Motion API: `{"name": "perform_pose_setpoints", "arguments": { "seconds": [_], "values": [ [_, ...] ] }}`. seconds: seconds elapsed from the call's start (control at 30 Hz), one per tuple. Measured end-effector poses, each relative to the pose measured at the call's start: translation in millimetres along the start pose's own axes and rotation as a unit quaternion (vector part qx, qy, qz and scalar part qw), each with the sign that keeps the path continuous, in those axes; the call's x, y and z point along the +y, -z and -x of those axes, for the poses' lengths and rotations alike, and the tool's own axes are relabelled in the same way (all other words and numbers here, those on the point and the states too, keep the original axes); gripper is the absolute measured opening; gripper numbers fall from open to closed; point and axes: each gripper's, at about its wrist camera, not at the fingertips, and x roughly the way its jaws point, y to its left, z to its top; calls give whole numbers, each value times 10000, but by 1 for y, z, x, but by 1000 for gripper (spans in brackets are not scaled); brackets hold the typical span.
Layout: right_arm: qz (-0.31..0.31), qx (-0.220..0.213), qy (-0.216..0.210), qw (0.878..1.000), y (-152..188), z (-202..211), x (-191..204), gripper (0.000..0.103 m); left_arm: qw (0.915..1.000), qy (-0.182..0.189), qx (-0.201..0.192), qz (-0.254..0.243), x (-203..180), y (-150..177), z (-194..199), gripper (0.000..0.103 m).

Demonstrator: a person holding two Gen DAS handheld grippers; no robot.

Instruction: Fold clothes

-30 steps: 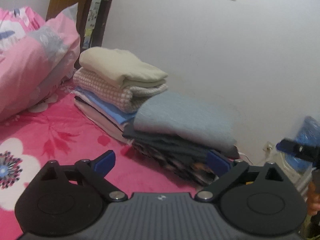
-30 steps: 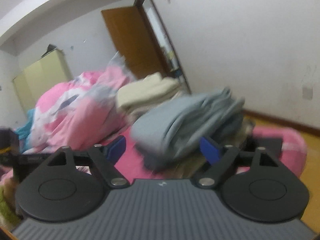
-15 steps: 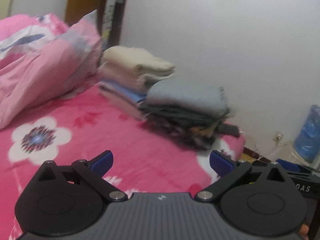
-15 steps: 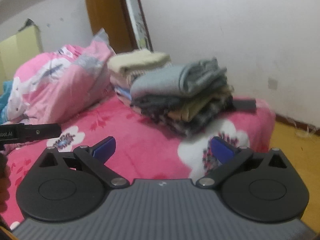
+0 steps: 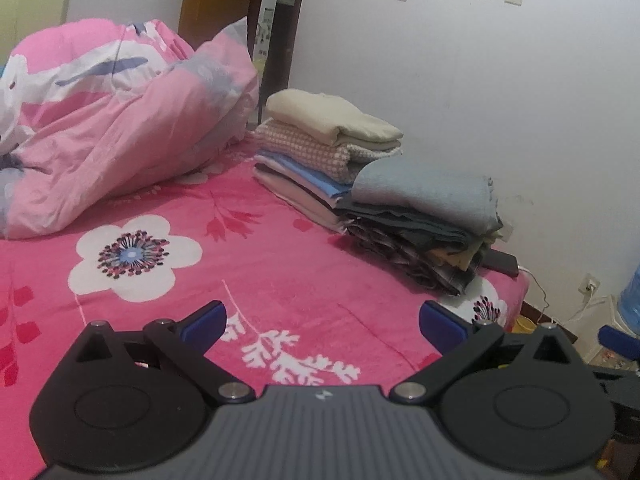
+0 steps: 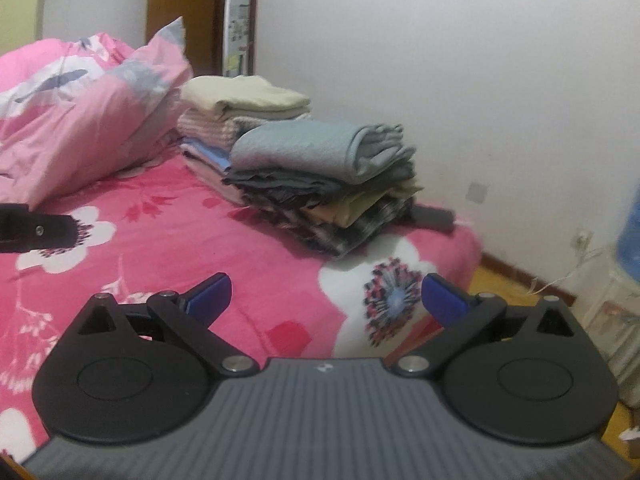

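Observation:
Two stacks of folded clothes sit on the pink flowered bed (image 5: 248, 264) against the white wall. The near stack has a folded grey-blue garment (image 5: 424, 192) on top of dark and plaid pieces; it also shows in the right wrist view (image 6: 320, 150). The far stack is topped by a cream garment (image 5: 328, 116) (image 6: 244, 94). My left gripper (image 5: 322, 322) is open and empty, well back from the stacks above the bed. My right gripper (image 6: 326, 298) is open and empty near the bed's corner.
A bunched pink duvet (image 5: 100, 128) lies at the back left of the bed. A dark flat object (image 5: 500, 262) lies by the near stack. A blue water bottle (image 6: 630, 232) and wall socket with cables stand at right on the floor. A brown door (image 6: 180, 12) stands behind.
Both grippers have pulled back from the stacks, which now look smaller and farther. The grey-blue garment rests on the near stack. Both stay open.

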Motion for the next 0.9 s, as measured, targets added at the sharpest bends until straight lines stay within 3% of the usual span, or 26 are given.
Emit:
{"name": "perform_pose_setpoints", "arguments": {
  "seconds": [0.27,0.9],
  "values": [
    [166,-220,179,9995,-7,19,2,102,9992,-10,-124,-379,-19,4,14,103],
    [51,-140,155,9998,-3,21,-5,102,9988,40,-153,-471,-25,10,23,103]
  ]
}}
